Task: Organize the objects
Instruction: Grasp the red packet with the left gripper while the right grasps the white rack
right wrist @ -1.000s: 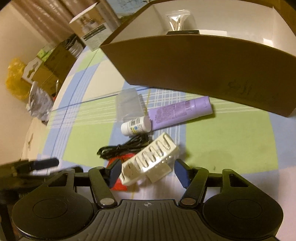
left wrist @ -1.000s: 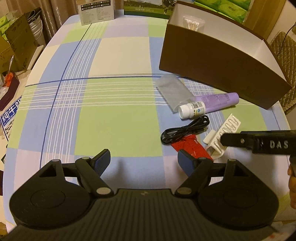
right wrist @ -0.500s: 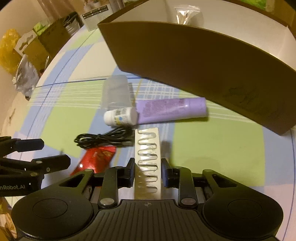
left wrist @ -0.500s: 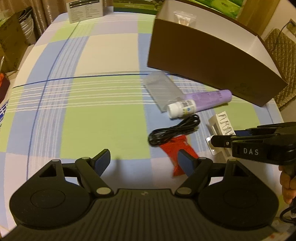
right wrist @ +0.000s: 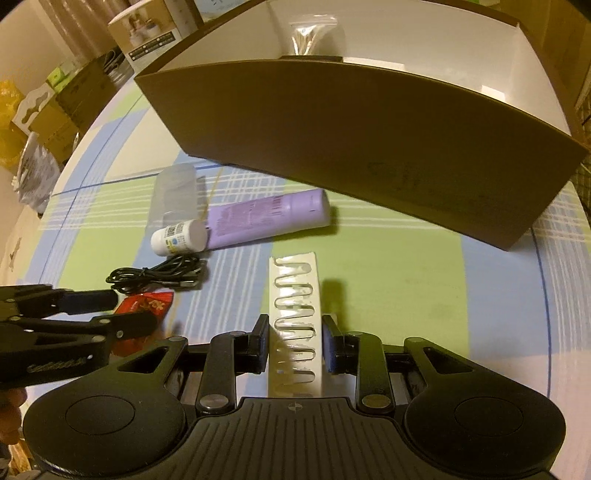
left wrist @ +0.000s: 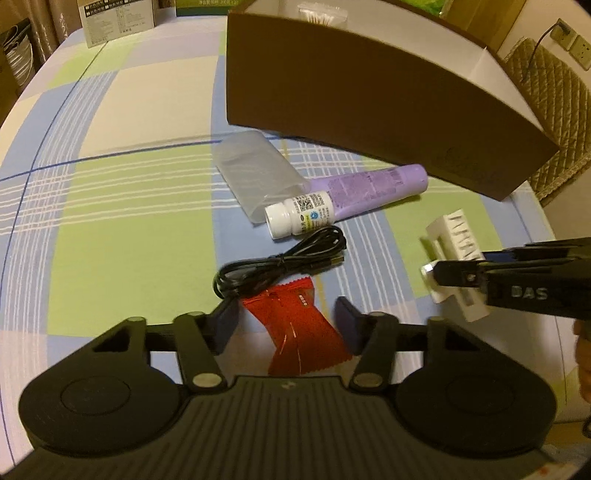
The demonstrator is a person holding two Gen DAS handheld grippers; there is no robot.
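Note:
My right gripper (right wrist: 295, 347) is shut on a white slotted plastic piece (right wrist: 295, 295) and holds it just above the checked tablecloth. In the left wrist view the same piece (left wrist: 456, 236) sticks out of the right gripper (left wrist: 443, 275) at the right edge. My left gripper (left wrist: 287, 319) is open, its fingers on either side of a red snack packet (left wrist: 299, 332). Beyond the packet lie a coiled black cable (left wrist: 280, 262), a small white bottle (left wrist: 299, 218), a purple tube (left wrist: 373, 188) and a clear plastic case (left wrist: 255, 173). A brown box (left wrist: 369, 103) stands behind them.
A bag of cotton swabs (right wrist: 310, 33) lies inside the brown box (right wrist: 351, 140). A white carton (left wrist: 118, 18) stands at the table's far left. A quilted chair (left wrist: 550, 110) is past the right table edge. Cardboard boxes (right wrist: 55, 103) sit off the left side.
The right gripper shut on the white slotted piece and raised it slightly. The left gripper moved forward and to the right, so the red packet now lies between its open fingers.

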